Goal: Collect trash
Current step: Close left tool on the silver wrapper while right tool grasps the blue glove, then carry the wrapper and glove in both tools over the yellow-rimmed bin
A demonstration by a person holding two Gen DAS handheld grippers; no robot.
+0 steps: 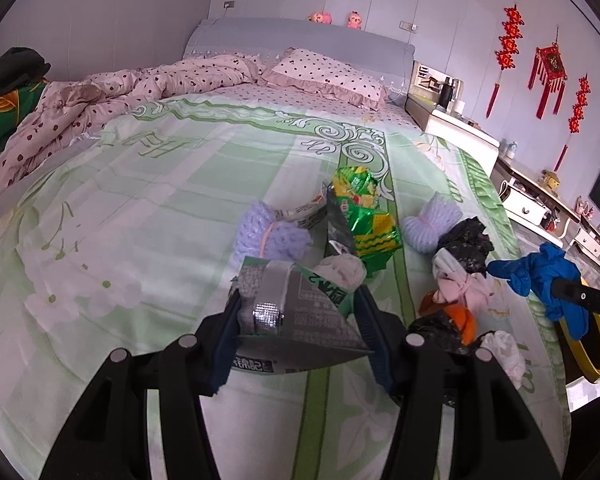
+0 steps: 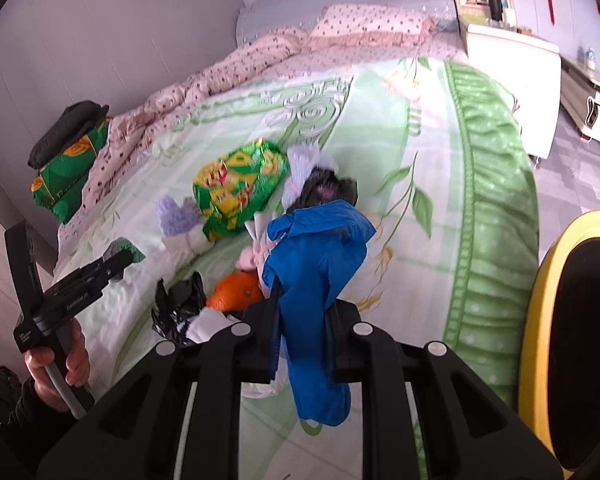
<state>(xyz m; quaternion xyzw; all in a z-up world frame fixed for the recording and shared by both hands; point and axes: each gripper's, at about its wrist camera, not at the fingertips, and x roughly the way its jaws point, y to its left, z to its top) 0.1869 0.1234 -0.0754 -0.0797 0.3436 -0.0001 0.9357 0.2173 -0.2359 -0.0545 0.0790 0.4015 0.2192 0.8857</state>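
The left gripper (image 1: 296, 312) is squeezing a flat grey and green snack packet (image 1: 296, 320) between its two blue pads, and the packet sticks up in front of it, off the bed. The right gripper (image 2: 300, 312) is pinched tight on a floppy blue glove (image 2: 316, 280), which hangs down between its black fingers. Just past both grippers, more trash lies in a heap on the green flowery bed sheet (image 1: 140, 200): a shiny green and yellow wrapper (image 2: 236, 192), a purple foam net (image 1: 268, 232), a white foam net (image 1: 432, 220), a crumpled black bag (image 1: 466, 244), orange peel (image 2: 236, 292) and white tissue (image 1: 504, 352). A yellow bin (image 2: 540, 320) with a black inside stands beside the bed, to the right of the glove. A hand (image 2: 60, 372) holds the left gripper's handle.
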